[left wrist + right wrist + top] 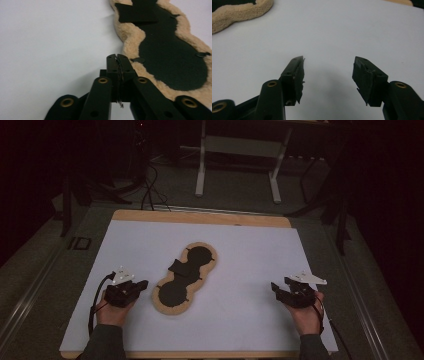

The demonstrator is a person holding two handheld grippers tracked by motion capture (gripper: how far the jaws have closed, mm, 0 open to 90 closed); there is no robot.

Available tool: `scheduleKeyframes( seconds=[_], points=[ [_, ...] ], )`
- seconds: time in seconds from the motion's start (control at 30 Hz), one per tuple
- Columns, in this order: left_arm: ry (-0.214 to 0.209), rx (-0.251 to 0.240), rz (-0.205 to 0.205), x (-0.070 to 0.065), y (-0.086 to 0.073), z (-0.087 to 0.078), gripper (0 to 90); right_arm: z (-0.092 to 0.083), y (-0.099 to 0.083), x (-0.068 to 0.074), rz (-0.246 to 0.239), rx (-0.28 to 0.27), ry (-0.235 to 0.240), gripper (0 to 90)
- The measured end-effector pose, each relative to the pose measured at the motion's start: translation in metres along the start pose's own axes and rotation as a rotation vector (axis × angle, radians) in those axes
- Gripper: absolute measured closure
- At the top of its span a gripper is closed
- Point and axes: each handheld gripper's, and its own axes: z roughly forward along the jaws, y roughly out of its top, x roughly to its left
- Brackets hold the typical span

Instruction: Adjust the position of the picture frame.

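Just right of left hand-held gripper [141,285]: fleece-edged pad [185,277], untouched.

Fleece-edged black pad [185,279] on white table [240,270], left hand-held gripper [141,284] beside it

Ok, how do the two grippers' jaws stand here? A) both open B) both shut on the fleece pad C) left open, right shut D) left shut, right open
D: the left gripper has its jaws pressed together beside the fleece pad, holding nothing; the right gripper has its jaws spread wide over the white sheet.

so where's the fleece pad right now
The fleece pad lies mid-table on the white sheet in the high view, nearer the left hand-held gripper than the right one.
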Motion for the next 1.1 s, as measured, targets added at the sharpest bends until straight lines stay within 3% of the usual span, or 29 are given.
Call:
scheduleKeyframes(
  seconds=[0.33,0.57,0.7,0.8,0.9,1.03,1.1],
  points=[
    [0.004,0.007,-0.016,-0.001,0.002,0.010,90.0,0.002,-0.001,0.001,0.006,0.010,0.014,42.0],
    [0.014,0.038,0.014,-0.006,0.004,0.020,90.0,0.001,-0.001,0.000,0.007,0.003,0.021,41.5],
    [0.012,0.024,0.016,-0.006,0.004,0.021,90.0,0.002,-0.002,-0.002,0.026,0.002,0.026,40.4],
    [0.004,0.023,0.028,-0.007,0.004,0.022,89.7,0.003,-0.002,-0.002,0.029,0.007,0.026,40.4],
    [-0.031,0.013,0.012,-0.005,0.005,0.021,89.4,0.002,-0.002,-0.002,0.025,0.003,0.029,40.3],
    [-0.011,0.013,-0.023,0.002,0.008,0.019,89.4,0.001,-0.004,-0.004,0.041,0.007,0.026,39.9],
    [0.010,0.044,-0.004,0.004,0.011,0.022,89.4,0.001,-0.005,-0.006,0.051,0.006,0.024,40.1]
  ],
)
